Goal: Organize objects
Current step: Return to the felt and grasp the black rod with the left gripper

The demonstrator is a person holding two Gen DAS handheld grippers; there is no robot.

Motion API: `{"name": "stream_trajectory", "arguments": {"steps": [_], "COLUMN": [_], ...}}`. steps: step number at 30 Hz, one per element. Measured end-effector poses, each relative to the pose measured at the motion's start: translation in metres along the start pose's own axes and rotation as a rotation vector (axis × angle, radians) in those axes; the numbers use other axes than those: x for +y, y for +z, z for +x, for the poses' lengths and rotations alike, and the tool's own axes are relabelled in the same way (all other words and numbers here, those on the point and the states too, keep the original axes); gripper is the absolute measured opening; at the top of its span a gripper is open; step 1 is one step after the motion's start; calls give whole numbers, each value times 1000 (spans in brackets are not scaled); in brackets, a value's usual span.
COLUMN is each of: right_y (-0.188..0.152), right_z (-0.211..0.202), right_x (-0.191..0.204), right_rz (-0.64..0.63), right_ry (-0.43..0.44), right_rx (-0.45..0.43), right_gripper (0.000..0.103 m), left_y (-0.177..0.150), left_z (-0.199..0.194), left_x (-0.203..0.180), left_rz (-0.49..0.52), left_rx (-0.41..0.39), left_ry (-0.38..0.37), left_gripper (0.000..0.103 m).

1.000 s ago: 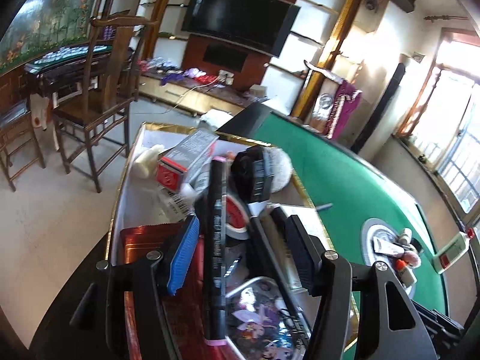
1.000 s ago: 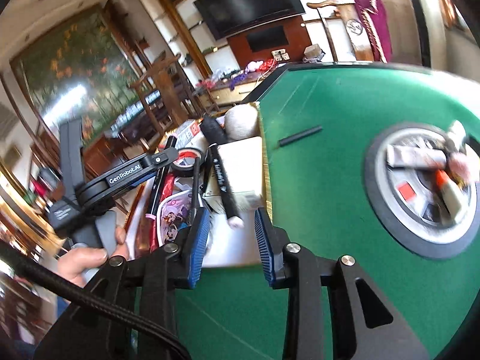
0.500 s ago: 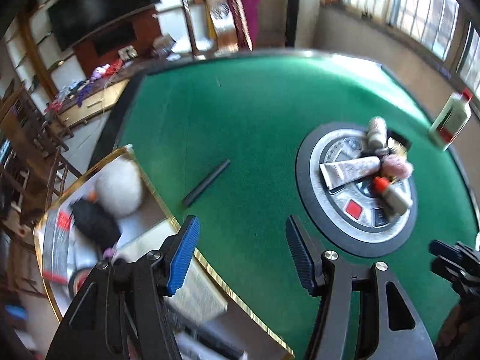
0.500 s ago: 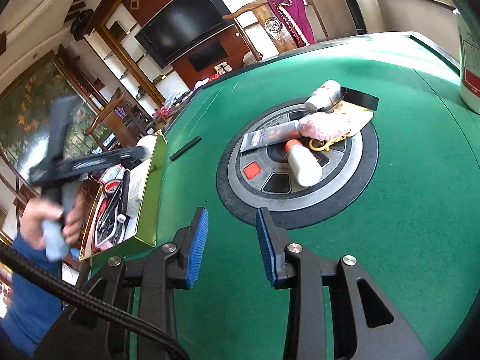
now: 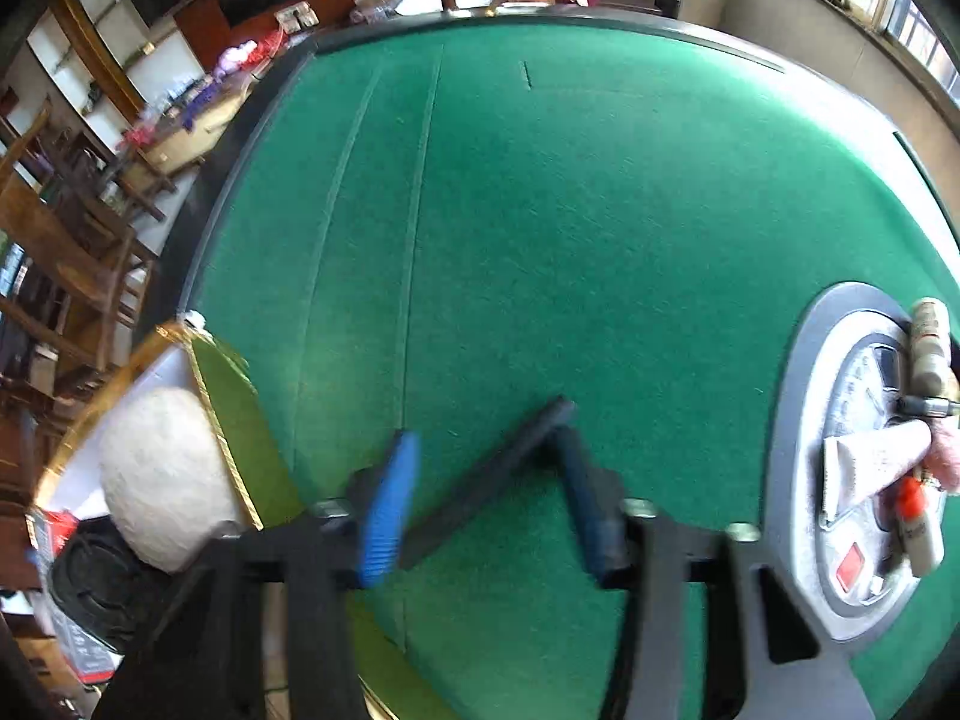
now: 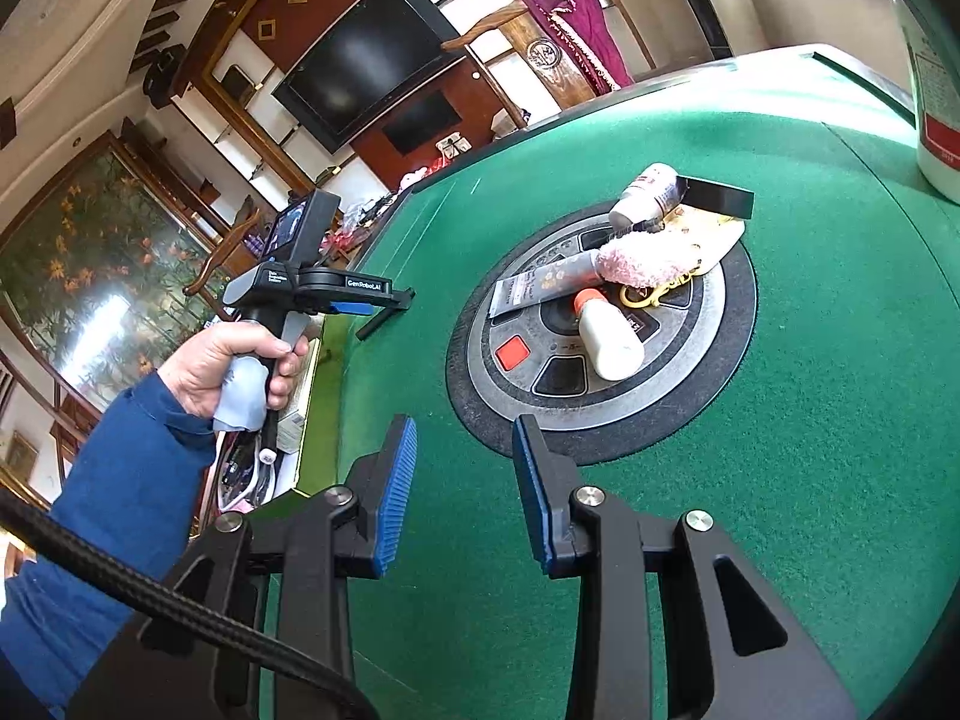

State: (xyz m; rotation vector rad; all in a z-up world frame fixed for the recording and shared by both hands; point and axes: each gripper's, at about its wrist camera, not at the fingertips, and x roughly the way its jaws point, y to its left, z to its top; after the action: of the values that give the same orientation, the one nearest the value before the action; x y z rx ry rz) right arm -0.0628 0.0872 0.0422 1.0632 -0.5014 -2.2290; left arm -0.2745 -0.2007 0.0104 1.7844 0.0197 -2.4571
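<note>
Closing around a slim black stick (image 5: 492, 474) that lies flat on the green felt table (image 5: 540, 210), the left gripper (image 5: 480, 492) points steeply down, its jaws drawing in with the stick between them but, as far as the blurred left wrist view shows, not yet pressing on it. The stick lies slantwise to the blue pads (image 5: 387, 510), so my guess is that it would pivot as the jaws bite. It sits just beside the gold-rimmed box (image 5: 222, 420), which already holds a pale fuzzy ball (image 5: 162, 474) and other small goods, so the box is probably where loose things are being gathered.

Seen from the right wrist view, the person's hand (image 6: 234, 366) squeezes the handle of that left tool, whose side reads "GenRobot.AI" (a smaller label next to it is too fine to read). The right gripper (image 6: 462, 492) hovers over the felt at the near edge of the round grey centre panel (image 6: 708, 360), jaws narrowly parted and holding nothing. On that panel lie a squeeze tube (image 6: 540, 285), a pink fluffy keyring (image 6: 645, 261), a white bottle with an orange cap (image 6: 606, 336), a small capped bottle (image 6: 645, 192) and a black block (image 6: 720, 198), apparently waiting to be sorted. A large white bottle (image 6: 930, 90) with a red band stands at the far right; its print is illegible.
</note>
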Motion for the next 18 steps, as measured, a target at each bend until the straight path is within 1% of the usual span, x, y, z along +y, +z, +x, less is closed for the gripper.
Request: {"name": "stream_trajectory", "arguments": {"steps": [1,2,3,4,6,8,9,10,11,13,14,16,17,18], "right_y": [0,0,0,1,2,3,4,5,6,8,10,12,14,17], "right_z": [0,-1,-1,-2,-2,-4,-6,-8,-10,-11,-10,-7,-4,1], "right_x": [-1,-1,-2,-4,-7,-10,-11,-12,-14,-17,-17,-21,-23,-26], "right_rz": [4,9,15,20,27,26,23,21,19,5,-9,-27,-32,-34], "right_ry": [-2,-5,-6,-8,-26,-50,-63,-79,-99,-145,-164,-226,-247,-253], "right_rx": [-3,-8,-11,-14,-21,-31,-36,-43,-51,-57,-49,-49,-42,-26], "right_gripper": [31,31,31,31,31,31,31,31,31,31,31,31,31,31], "left_y": [-4,-9,-13,-18,-32,-50,-58,-69,-79,-107,-120,-142,-153,-158], "left_z": [-2,-4,-7,-10,-16,-24,-28,-33,-37,-48,-54,-62,-65,-66], "left_x": [-3,-9,-15,-23,-36,-54,-61,-68,-76,-95,-102,-104,-103,-102], "left_rz": [5,28,50,73,97,123,124,116,128,165,175,178,169,162], "left_rx": [9,12,11,10,10,-5,-11,-21,-34,-85,-110,-147,-180,-202], "left_ry": [-20,-14,0,-3,-59,-66,-85,-120,-120,-79,-79,-110,-107,-102], "left_gripper": [13,8,8,8,8,8,8,8,8,8,8,8,8,8]}}
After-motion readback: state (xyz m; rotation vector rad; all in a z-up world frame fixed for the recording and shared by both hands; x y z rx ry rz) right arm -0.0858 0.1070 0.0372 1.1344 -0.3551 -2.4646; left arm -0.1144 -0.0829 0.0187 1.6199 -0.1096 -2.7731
